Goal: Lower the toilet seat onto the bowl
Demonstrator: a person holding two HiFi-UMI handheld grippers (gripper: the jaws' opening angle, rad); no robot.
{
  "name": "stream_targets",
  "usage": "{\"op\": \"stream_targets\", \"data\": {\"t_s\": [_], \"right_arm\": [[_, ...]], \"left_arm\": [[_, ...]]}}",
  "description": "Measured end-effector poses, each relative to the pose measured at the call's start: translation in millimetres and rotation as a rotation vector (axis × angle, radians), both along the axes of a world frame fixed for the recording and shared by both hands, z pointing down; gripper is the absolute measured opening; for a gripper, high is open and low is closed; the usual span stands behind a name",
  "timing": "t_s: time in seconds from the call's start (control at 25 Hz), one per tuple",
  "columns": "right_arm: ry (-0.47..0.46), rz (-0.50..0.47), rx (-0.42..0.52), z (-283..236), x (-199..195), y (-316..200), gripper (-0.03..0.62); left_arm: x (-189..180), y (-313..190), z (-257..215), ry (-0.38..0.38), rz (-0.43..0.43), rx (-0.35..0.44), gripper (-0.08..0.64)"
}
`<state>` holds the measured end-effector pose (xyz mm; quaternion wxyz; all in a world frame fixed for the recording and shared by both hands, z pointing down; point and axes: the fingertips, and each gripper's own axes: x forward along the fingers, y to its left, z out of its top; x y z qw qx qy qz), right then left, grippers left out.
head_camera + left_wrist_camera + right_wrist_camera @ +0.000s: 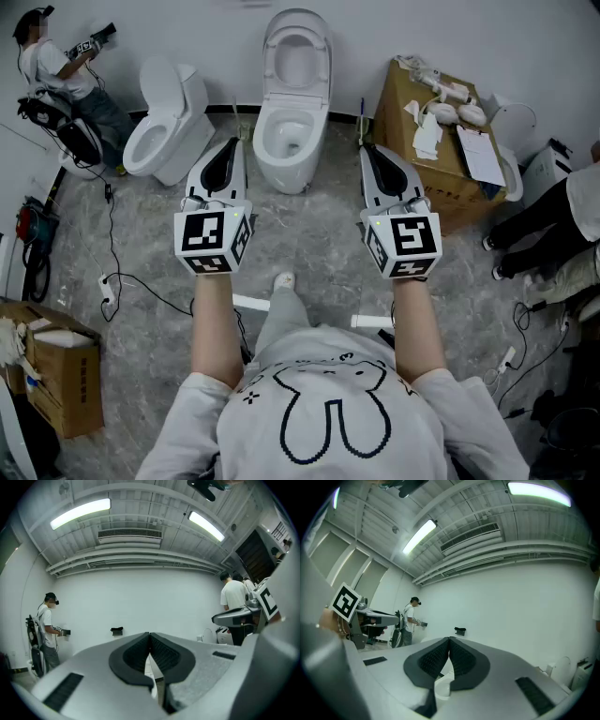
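Ahead of fingertips, between both grippers: toilet (292,164), seat (297,58) raised upright behind bowl (284,141), bowl uncovered. Fingers of left gripper (236,142) pressed together, gripping nothing, short of bowl. Fingers of right gripper (368,150) pressed together, gripping nothing, short of bowl. Outboard of left fingers: second toilet (169,122). Outboard of right fingers: box (422,178), papers on top.

White wall (140,597), grey marbled floor (309,253), ceiling striplights (80,513)

Second toilet (167,122) left of the toilet (292,131), carton (424,187) right.
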<state>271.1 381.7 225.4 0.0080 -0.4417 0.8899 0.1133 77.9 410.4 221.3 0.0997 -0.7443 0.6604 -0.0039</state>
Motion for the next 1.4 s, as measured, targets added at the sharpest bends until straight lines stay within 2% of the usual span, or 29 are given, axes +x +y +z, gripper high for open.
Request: {"op": "stream_targets", "data": {"t_s": [0.28,0.48,0.84,1.08,1.4], "right_arm": [[0.02,-0.008,-0.012,2,-14,-33,0.028],[-0.02,-0.006,-0.042,-1,-21,-77,0.028],[0.043,0.021,-0.053,4,-63,-157,0.028],[0.066,0.036,-0.06,4,-92,-201,0.028],[0.046,0.097,-0.083,7,-122,-253,0.028]], "left_arm": [[-20,-37,0,0.011,-0.009,-0.001,0.009],[-35,-79,3,0.016,-0.009,-0.021,0.009],[-80,-156,5,0.037,-0.008,-0.041,0.01],[-105,-210,6,0.038,0.027,-0.061,0.009],[-136,-271,7,0.029,0.087,-0.073,0.009]]}}
